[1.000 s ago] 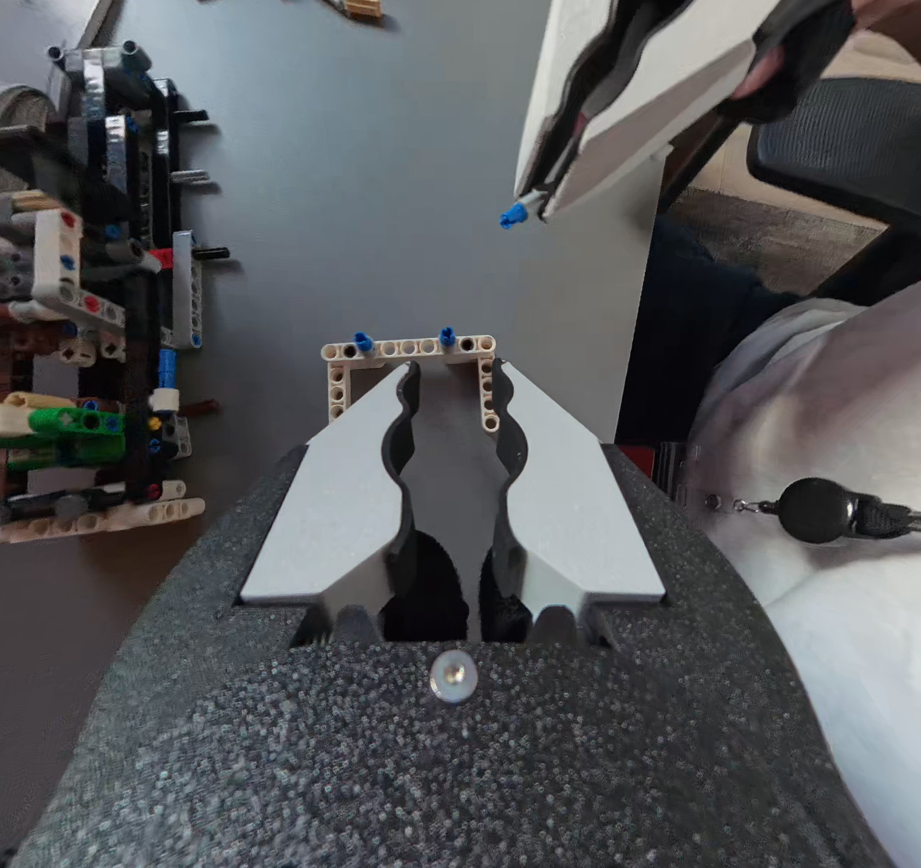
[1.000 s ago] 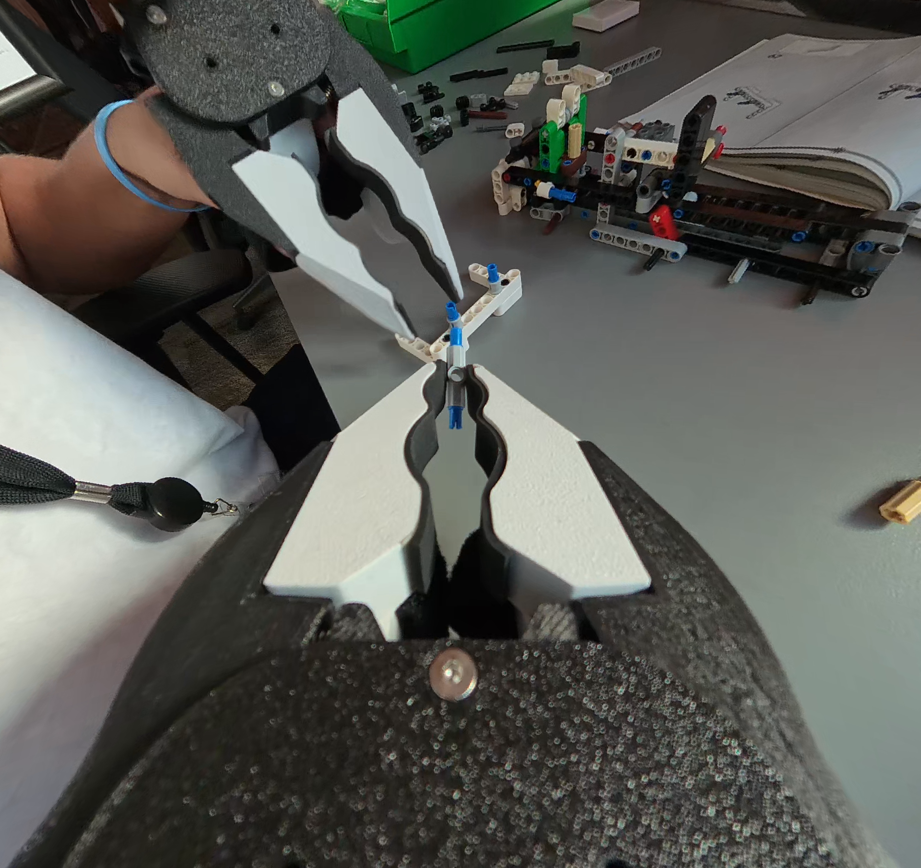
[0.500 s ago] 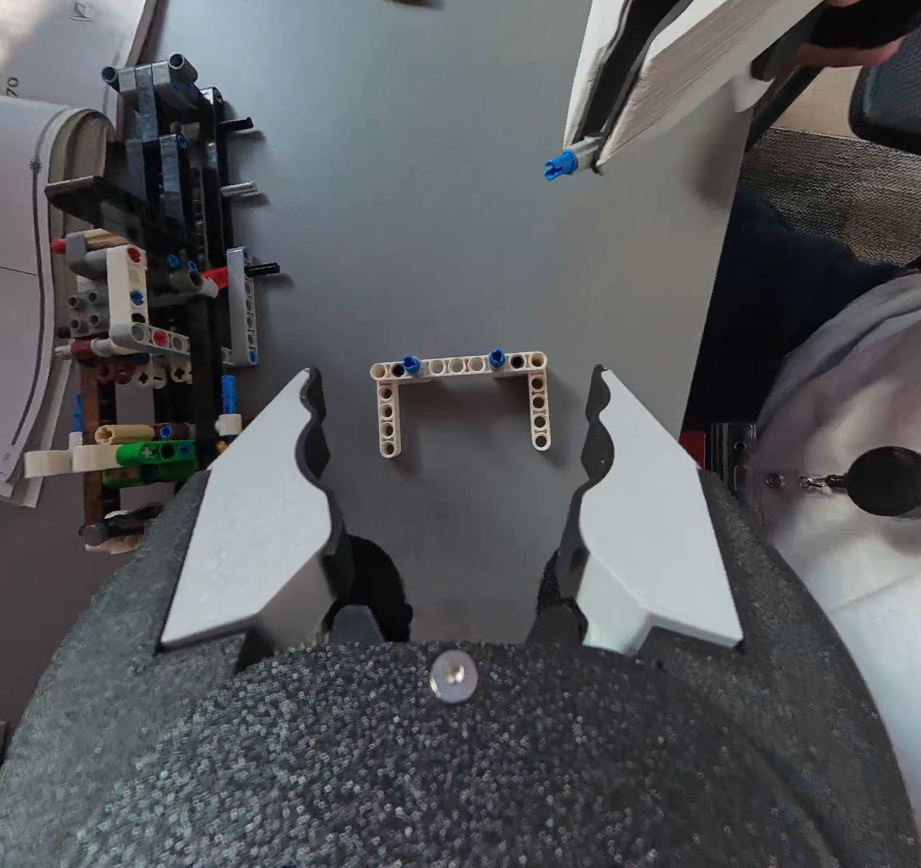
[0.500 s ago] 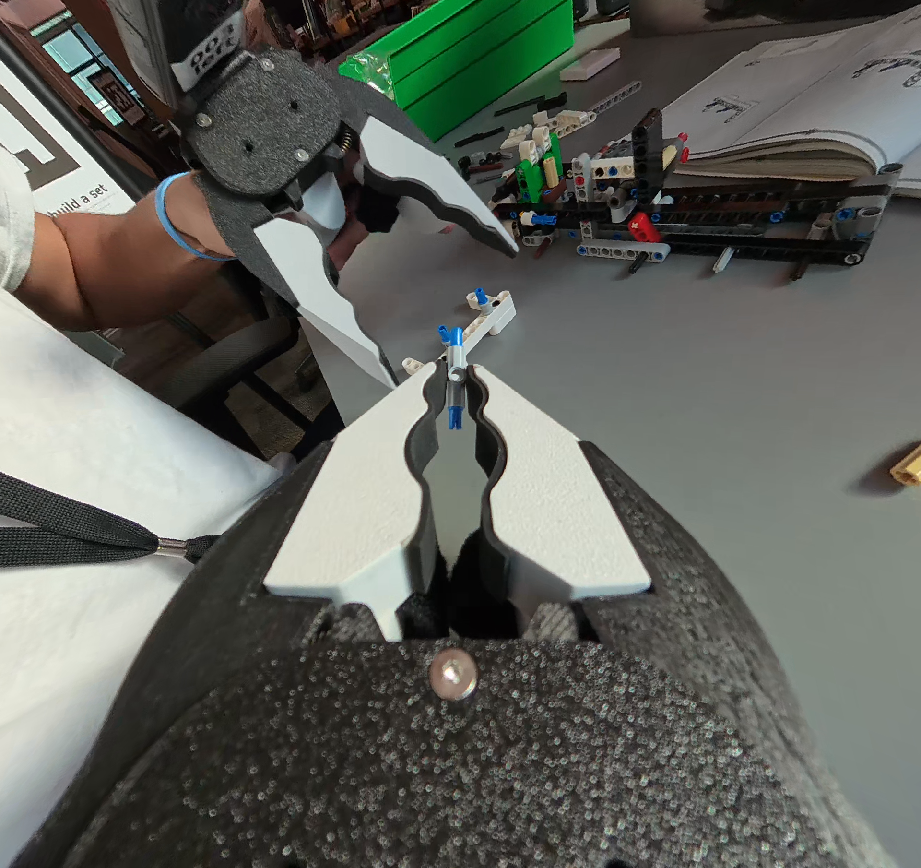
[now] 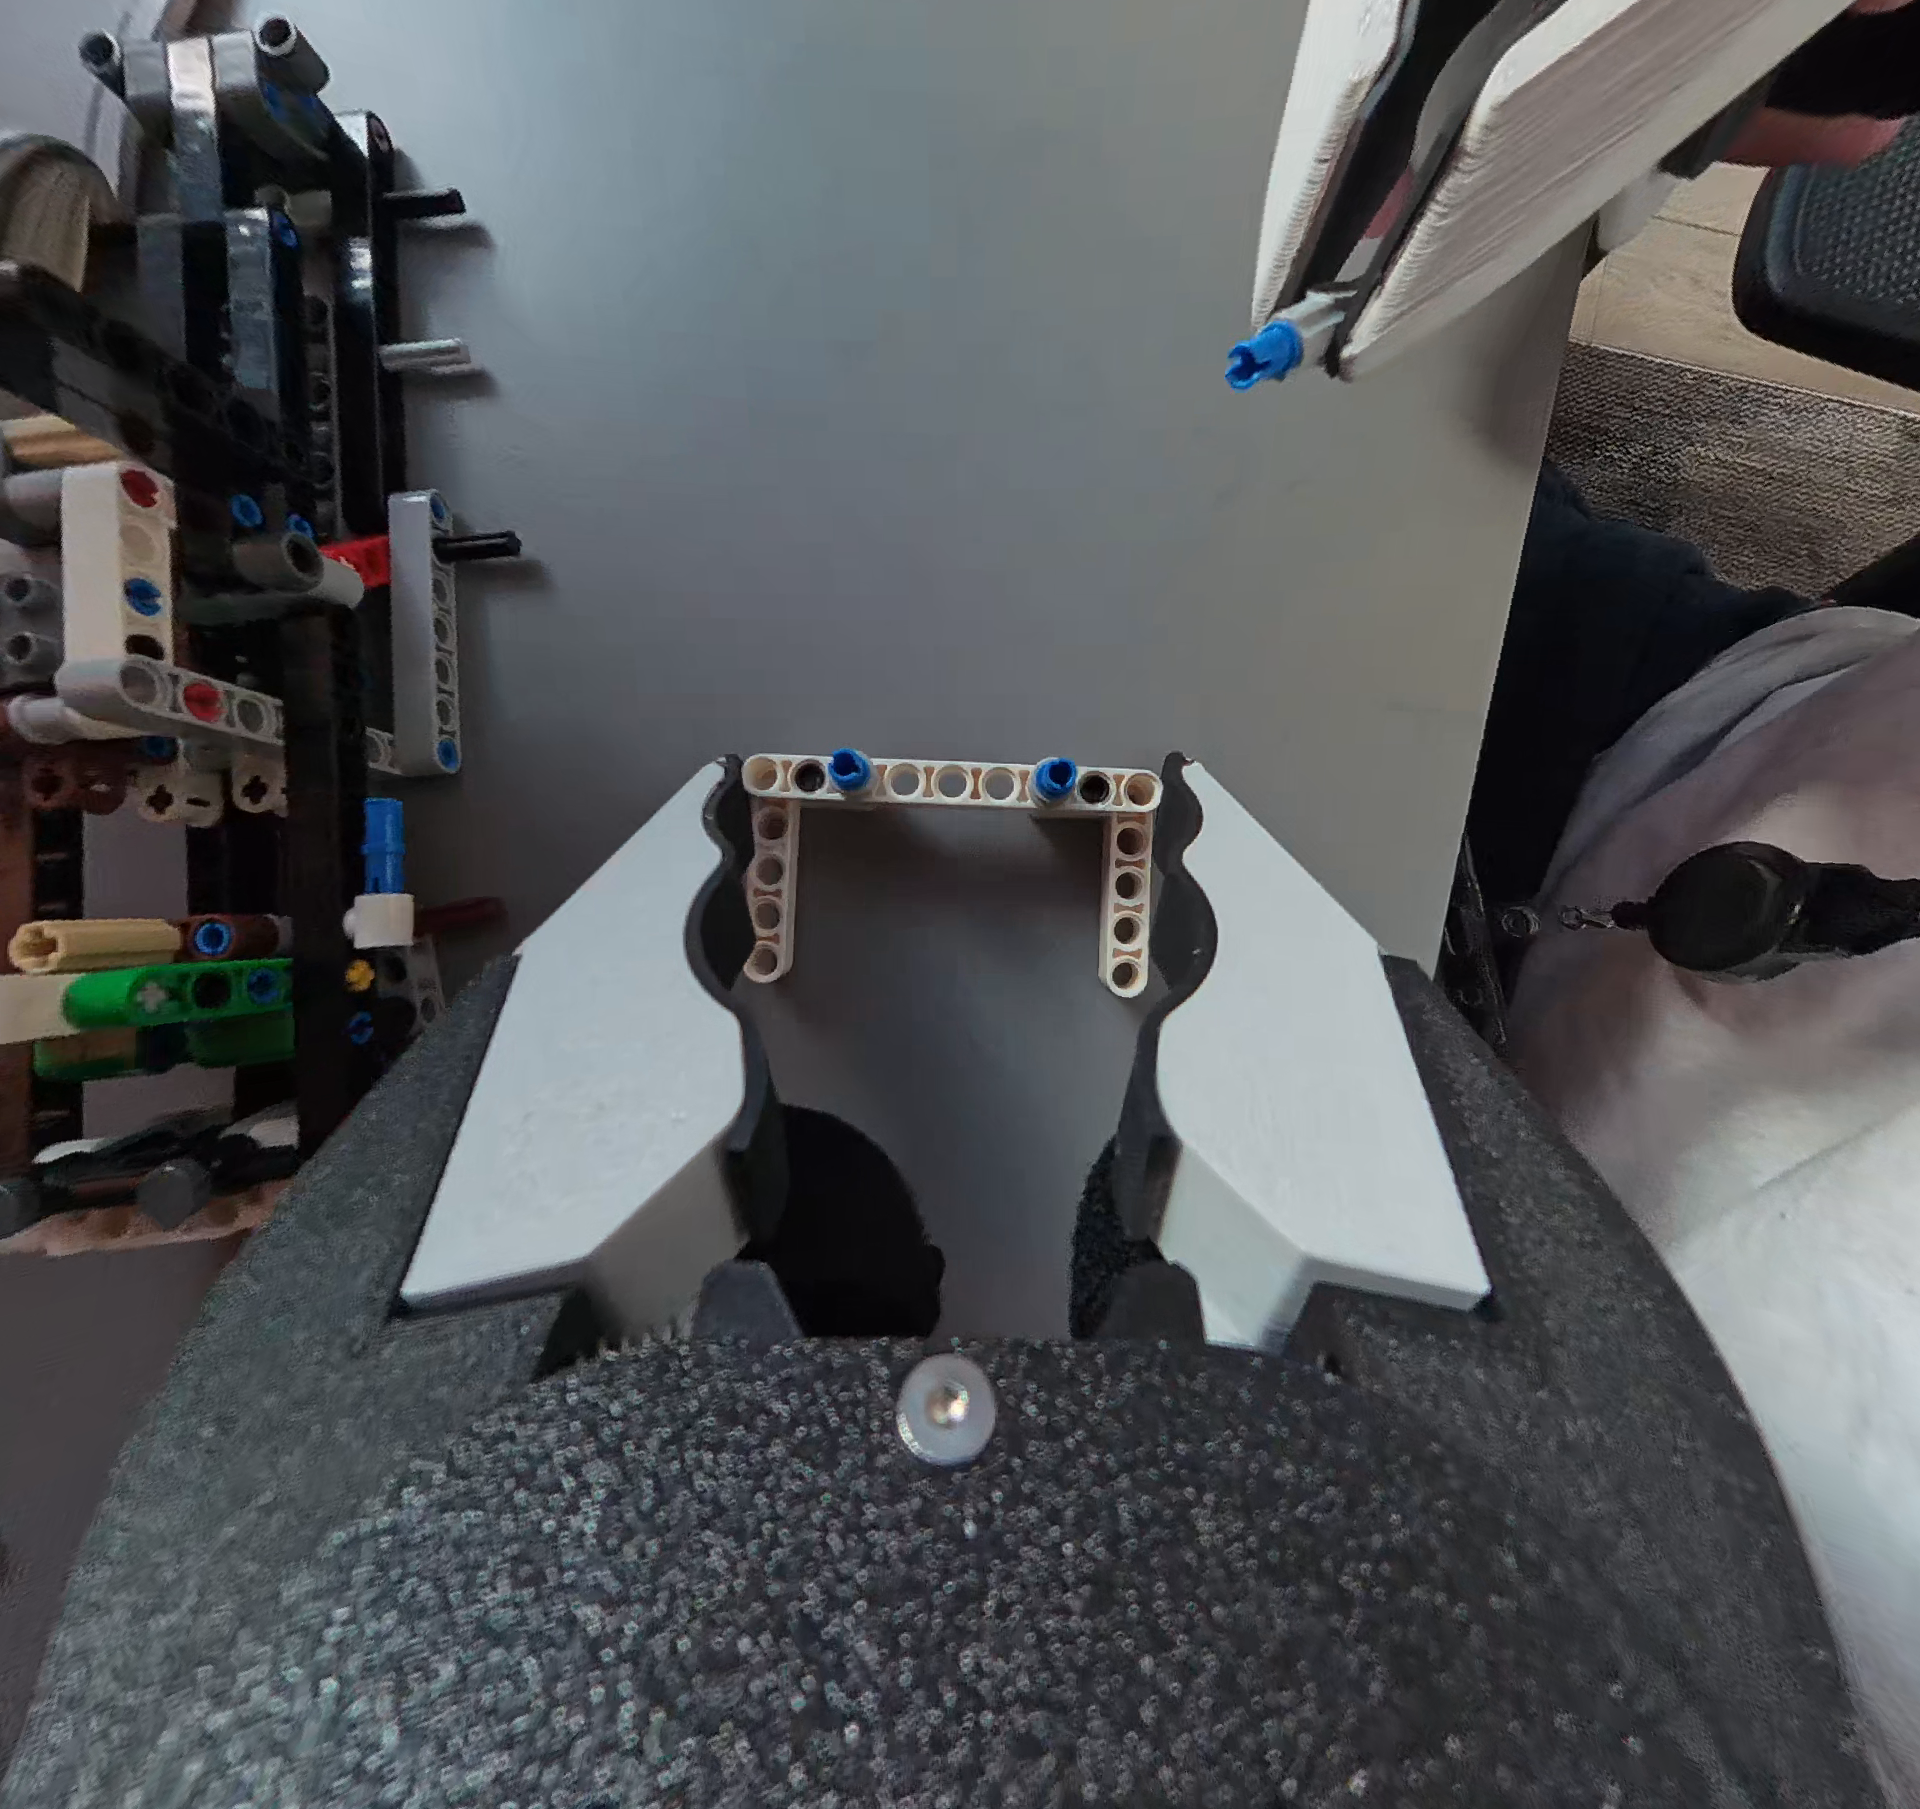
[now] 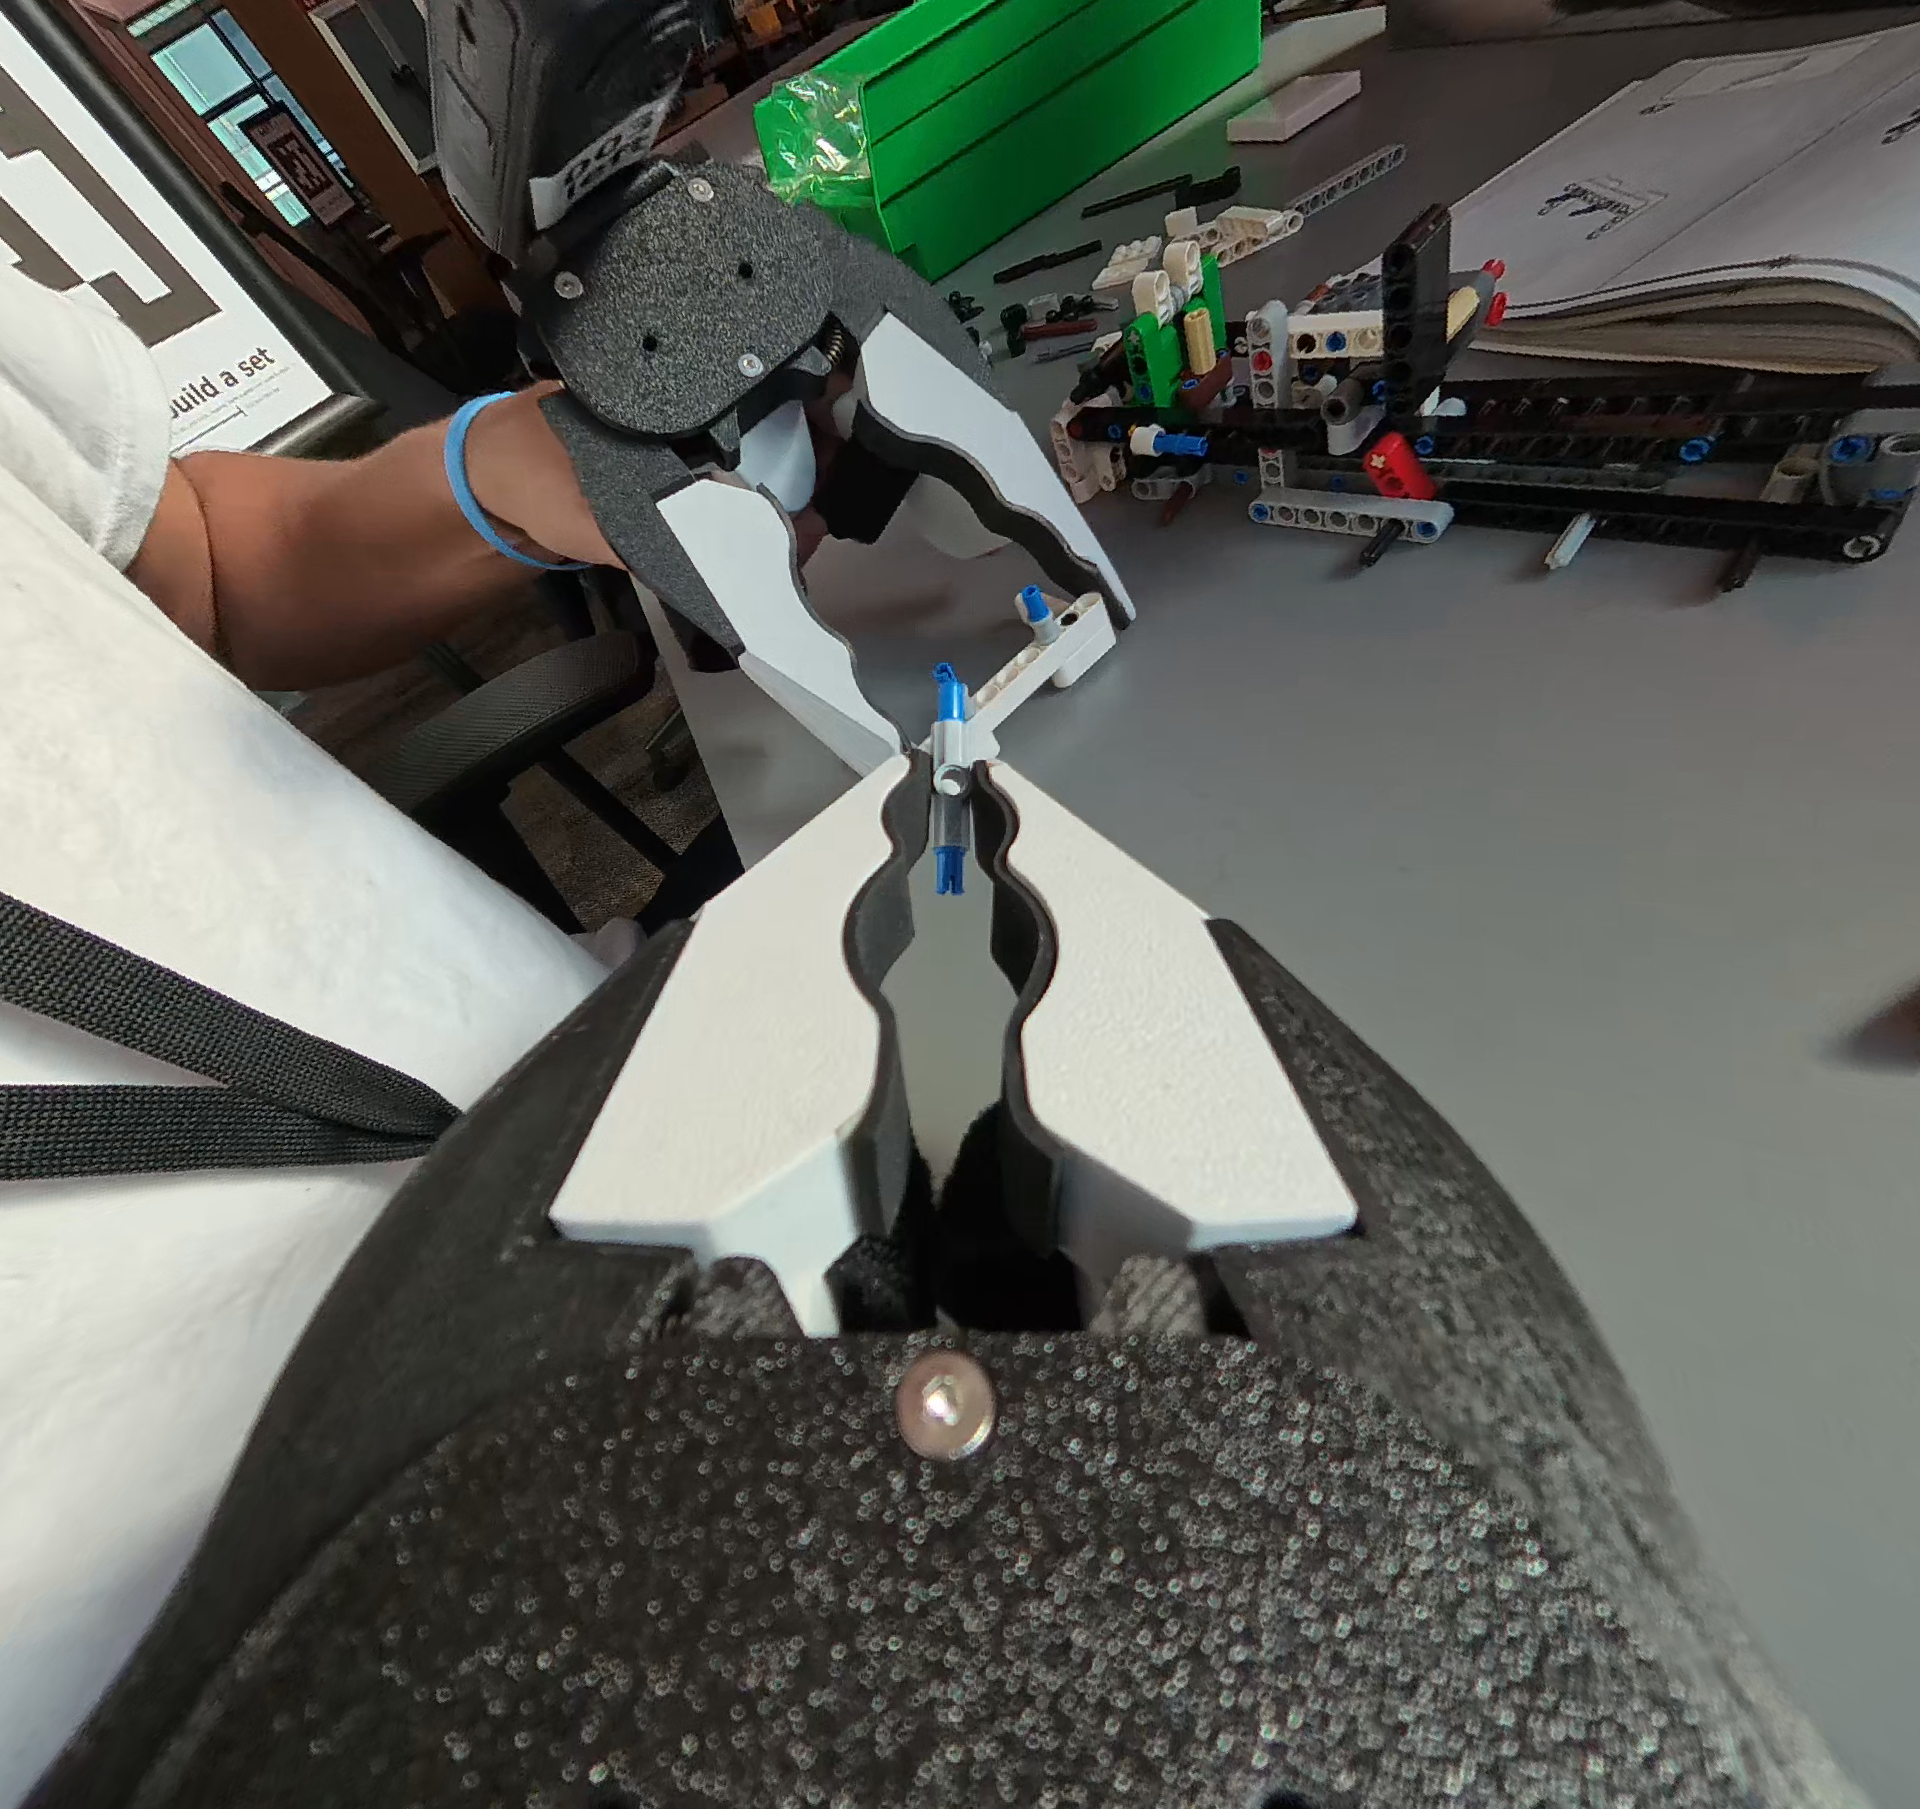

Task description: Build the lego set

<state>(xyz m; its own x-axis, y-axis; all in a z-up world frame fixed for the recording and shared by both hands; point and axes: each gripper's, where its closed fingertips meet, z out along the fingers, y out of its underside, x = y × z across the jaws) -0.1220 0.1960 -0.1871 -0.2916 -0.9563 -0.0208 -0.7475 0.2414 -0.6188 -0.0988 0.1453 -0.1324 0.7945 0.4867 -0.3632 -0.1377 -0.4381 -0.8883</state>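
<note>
Left gripper (image 5: 951,866): jaws apart, flanking frame (image 5: 951,785) flat on table (image 5: 935,305). Right gripper (image 6: 948,772): clamped on connector (image 6: 948,803), raised nearby. Risk: off-centre squeeze skews frame, misaligning insertion.

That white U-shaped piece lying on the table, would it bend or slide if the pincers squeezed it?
The U-shaped frame looks like rigid plastic, so probably no bending. It is thin and full of holes, likely light, so it may skid on the smooth table. Lying flat, it seems unlikely to roll.

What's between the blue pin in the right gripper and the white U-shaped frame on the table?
Nothing: in the left wrist view only bare gray table separates the blue pin from the white frame.
</note>
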